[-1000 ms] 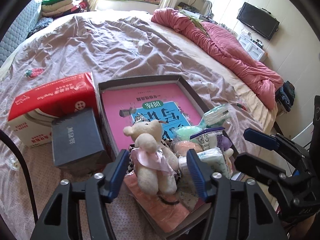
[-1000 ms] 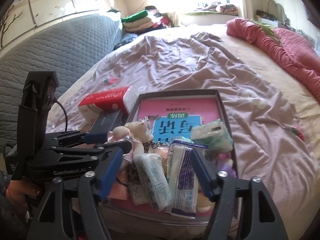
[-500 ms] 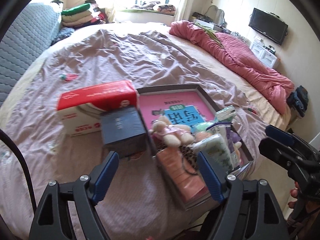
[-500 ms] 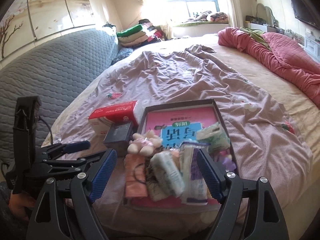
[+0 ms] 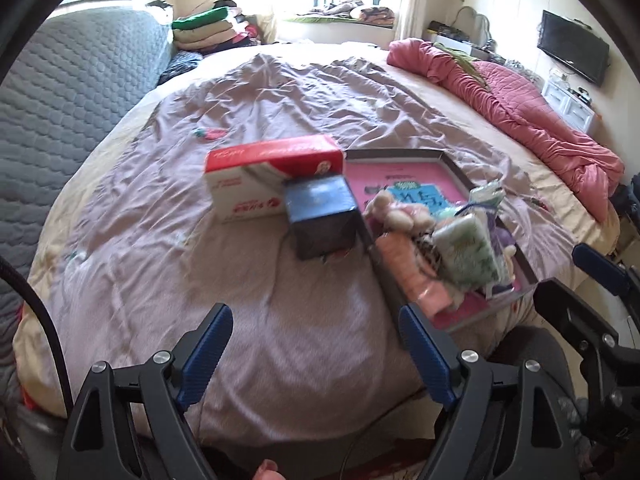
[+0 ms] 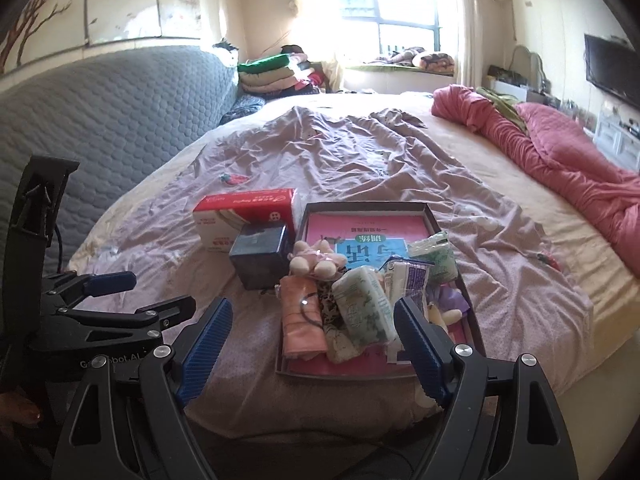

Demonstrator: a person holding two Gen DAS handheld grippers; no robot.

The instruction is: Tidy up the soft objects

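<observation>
The soft objects lie bunched in the near half of a shallow dark tray on the bed: a small plush bear lying on its side at the tray's left edge; a folded pink cloth; a green-patterned tissue pack leaning over a patterned fabric piece; a white and purple packet; a second green pack against the right wall; a pale plush part shows near the right corner, too hidden to identify. The tray floor bears a pink printed sheet, bare at the far half. Just left of the tray stand a dark box and, behind it, a red and white carton.

Left gripper: jaws wide apart, empty, over bare sheet near the tray. Right gripper: jaws wide apart, empty, held back from the tray's near edge.

The scene fits either a heap awaiting sorting or items already gathered in; judgement stops there. For any grasp here: take one item at a time; close on the item's middle; lift clear of overlapping neighbours; keep the tray steady.
</observation>
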